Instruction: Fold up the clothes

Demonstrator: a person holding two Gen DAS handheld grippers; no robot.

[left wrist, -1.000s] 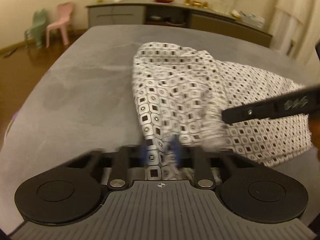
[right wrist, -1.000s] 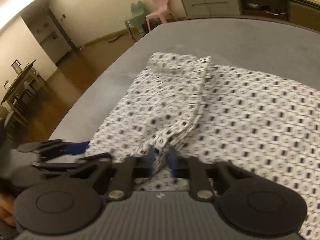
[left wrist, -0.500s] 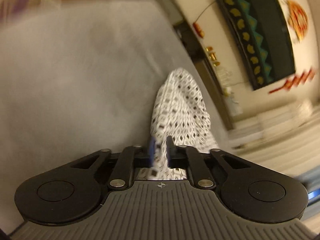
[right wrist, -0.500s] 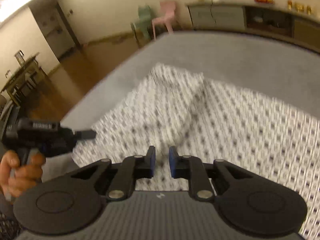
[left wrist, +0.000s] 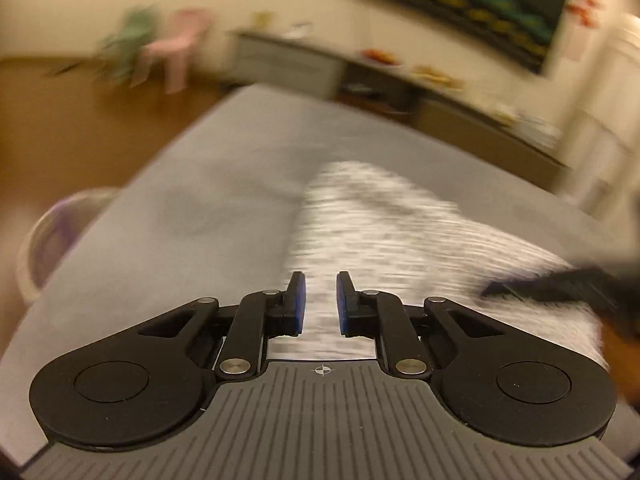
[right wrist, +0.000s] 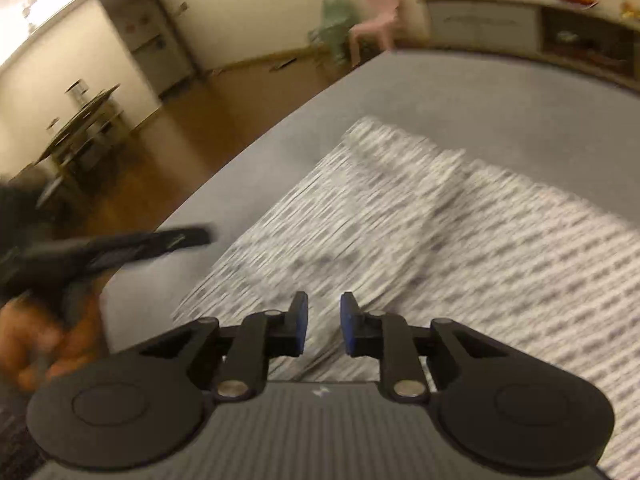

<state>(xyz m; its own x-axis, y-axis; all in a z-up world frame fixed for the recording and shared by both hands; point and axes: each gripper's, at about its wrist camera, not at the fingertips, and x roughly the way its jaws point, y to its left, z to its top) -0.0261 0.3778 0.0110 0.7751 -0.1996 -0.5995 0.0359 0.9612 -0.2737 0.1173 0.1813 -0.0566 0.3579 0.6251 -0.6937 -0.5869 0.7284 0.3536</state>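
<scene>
Lying flat on the grey tabletop (right wrist: pixel 460 92), the patterned garment (right wrist: pixel 460 248) has one side folded inward; we hold our left gripper (left wrist: pixel 319 304) and right gripper (right wrist: pixel 323 324) released and empty above its near edge, probably choosing fresh grasp points.

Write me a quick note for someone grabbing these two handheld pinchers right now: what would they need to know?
Left gripper: open, empty, above the near edge of the white patterned fabric garment.
Right gripper: open, empty, above the same garment.
The garment lies on the grey table, one flap already laid over its left part.
Left to do: regrip an edge and make the remaining folds. Both views are blurred by motion, so check the edges before you grip.
</scene>
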